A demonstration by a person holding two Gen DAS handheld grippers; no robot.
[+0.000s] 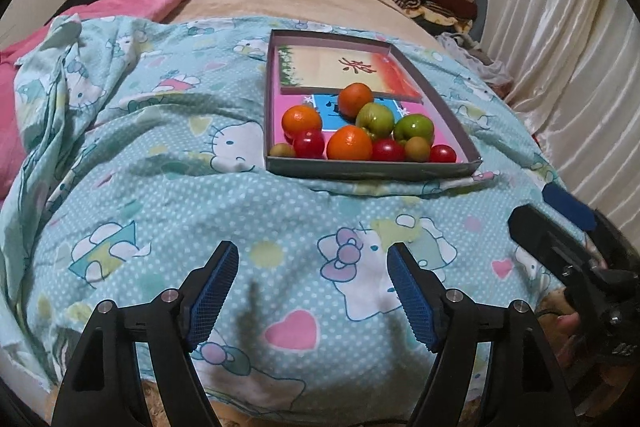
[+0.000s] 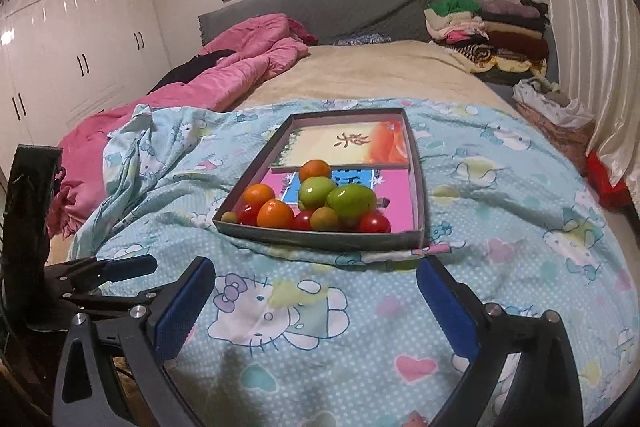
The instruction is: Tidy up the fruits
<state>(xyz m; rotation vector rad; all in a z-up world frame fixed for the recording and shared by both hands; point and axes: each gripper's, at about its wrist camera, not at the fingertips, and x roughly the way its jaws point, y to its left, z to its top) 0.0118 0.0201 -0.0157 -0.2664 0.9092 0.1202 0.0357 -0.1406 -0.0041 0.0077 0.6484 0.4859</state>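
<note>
A shallow grey cardboard box lies on the bed's blue patterned sheet. Fruit is piled at its near end: three oranges, two green fruits, several red tomatoes and small olive-yellow fruits. My left gripper is open and empty, low over the sheet in front of the box. My right gripper is open and empty, also short of the box. Each gripper shows at the edge of the other's view.
A crumpled pink quilt lies at the left and back of the bed. Folded clothes are stacked at the back right by a grey headboard. White curtains hang on the right. White wardrobes stand on the left.
</note>
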